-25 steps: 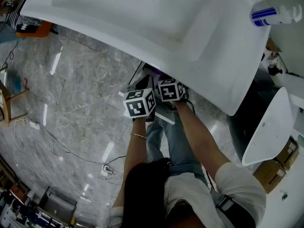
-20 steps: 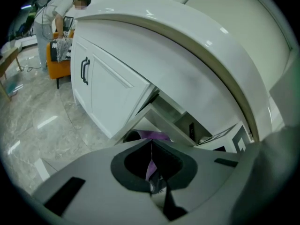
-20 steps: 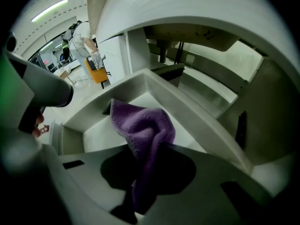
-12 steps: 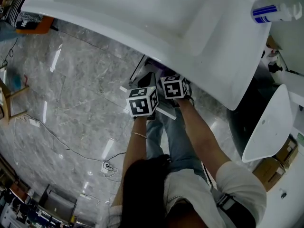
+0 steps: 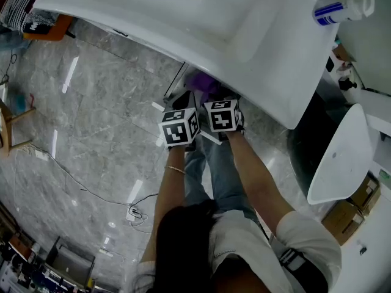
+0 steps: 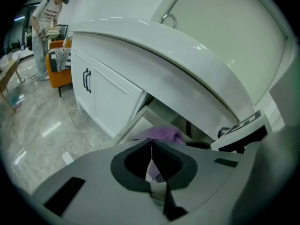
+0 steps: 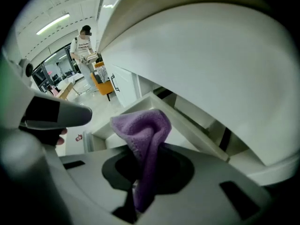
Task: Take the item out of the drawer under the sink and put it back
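- Pinching just a fold of purple cloth [image 7: 143, 130] in my right claw [image 7: 136, 193]; it could slip back into the drawer [image 7: 197, 135].
- Left claw [image 6: 151, 159] is shut, so no catch.

Fleecy purple cloth [image 7: 143, 135] (bunched, folded over) pinched in the right tongs [image 7: 136, 189], above the open white drawer [image 7: 197, 132] beneath the sink [image 5: 244, 23].

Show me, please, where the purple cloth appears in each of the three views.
Head view: the purple cloth is a small patch at upper centre, just below the sink's front edge.
Left gripper view: low centre, partly hidden.
Right gripper view: centre, large and close.
Shared landmark: the white sink, which overhangs the cloth in all three views.
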The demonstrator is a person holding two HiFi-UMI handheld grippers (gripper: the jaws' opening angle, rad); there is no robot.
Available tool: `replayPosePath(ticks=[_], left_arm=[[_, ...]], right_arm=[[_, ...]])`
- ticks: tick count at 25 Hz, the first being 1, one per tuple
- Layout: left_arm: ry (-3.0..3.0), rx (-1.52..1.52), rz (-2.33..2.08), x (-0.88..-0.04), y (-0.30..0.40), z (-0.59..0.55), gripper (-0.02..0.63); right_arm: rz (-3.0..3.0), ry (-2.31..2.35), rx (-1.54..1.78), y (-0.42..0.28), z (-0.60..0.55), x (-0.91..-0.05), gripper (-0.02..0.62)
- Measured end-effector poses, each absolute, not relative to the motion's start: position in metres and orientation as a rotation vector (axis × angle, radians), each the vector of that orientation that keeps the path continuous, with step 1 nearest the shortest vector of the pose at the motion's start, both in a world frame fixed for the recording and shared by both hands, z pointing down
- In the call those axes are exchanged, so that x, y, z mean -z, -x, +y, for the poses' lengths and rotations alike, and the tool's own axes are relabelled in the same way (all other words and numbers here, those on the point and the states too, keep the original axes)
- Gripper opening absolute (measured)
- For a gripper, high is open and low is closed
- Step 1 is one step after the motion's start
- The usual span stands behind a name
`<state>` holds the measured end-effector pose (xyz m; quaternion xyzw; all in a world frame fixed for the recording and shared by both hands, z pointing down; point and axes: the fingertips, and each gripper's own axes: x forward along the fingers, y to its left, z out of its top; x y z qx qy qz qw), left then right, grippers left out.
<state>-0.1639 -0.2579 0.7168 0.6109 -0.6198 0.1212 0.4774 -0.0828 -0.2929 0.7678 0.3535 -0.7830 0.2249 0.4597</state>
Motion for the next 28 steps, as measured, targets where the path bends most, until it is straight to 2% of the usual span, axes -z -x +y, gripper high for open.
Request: replayPosePath(ticks=[10,16,28], left_arm=[[-1.53,-0.304,-1.527,-0.675,0.156,-0.236,0.005],[-1.522,-0.208,-1.586,-0.633,0.157,-0.222,0.005],[-1.667,-0.203,-1.687,-0.551,0.16,-0.197,0.005]], right_arm=[[-1.994,-0.858,-0.572,0.077,-0.263,-0.718,0.055],[-2.061,-0.873,-0.557,0.082,-0.25,-0.676,0.055],[-2.2,-0.934,-0.511,0.078,-0.218,-0.585,0.055]])
